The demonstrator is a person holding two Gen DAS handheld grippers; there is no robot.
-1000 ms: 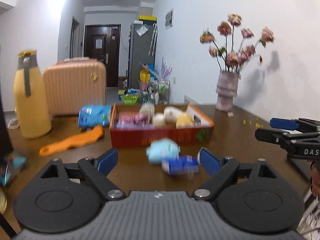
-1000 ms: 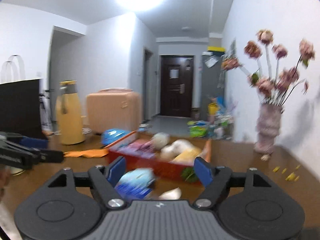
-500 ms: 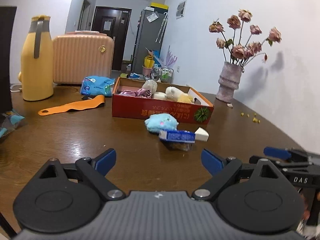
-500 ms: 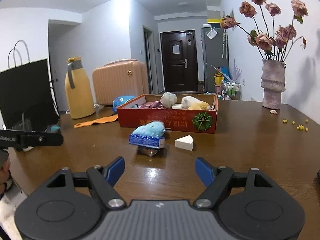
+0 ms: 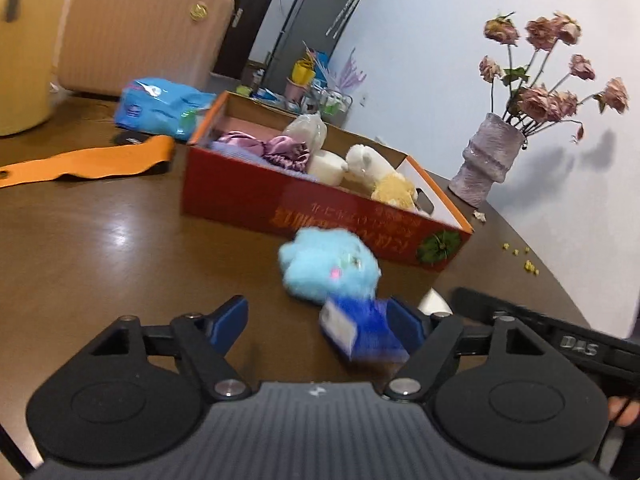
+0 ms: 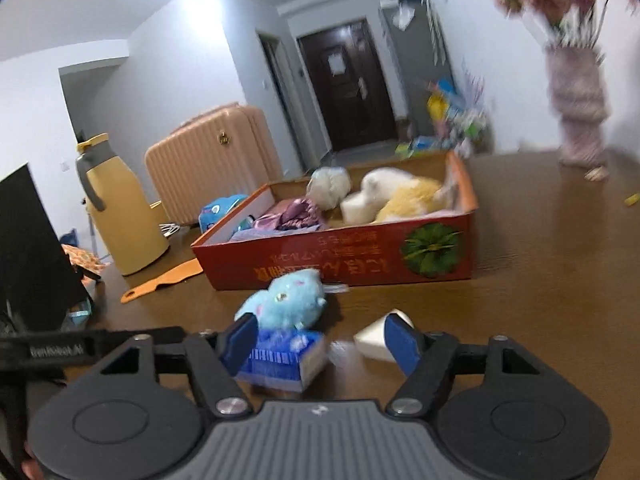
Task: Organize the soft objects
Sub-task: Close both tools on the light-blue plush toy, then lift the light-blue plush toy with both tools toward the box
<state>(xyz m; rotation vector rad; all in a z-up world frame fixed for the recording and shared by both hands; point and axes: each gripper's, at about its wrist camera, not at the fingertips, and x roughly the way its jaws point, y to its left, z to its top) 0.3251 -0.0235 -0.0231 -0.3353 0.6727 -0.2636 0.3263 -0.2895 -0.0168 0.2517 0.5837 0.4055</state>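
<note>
1. The bench (image 5: 100, 240) looks like dark brown wood with a glossy finish that reflects the light.
2. The blue plush toy (image 5: 330, 266) is fluffy, fuzzy cloth.
3. The red box (image 6: 360, 264) looks like printed cardboard, matt, with a plain brown inside.
4. In it lie a purple cloth (image 5: 276, 152) with a satin sheen and pale plush toys (image 5: 372, 164) of soft pile.
5. The left hand-held gripper (image 5: 316, 320) and the right hand-held gripper (image 6: 320, 338) are matt black plastic with blue pads, silvery metal screw heads and a ribbed grey body.
6. The suitcase (image 5: 140, 28) is a ribbed, smooth hard shell.
7. The vase (image 5: 488, 160) has a rough, matt surface.
8. The blue packet (image 5: 164, 106) is shiny plastic film.
</note>
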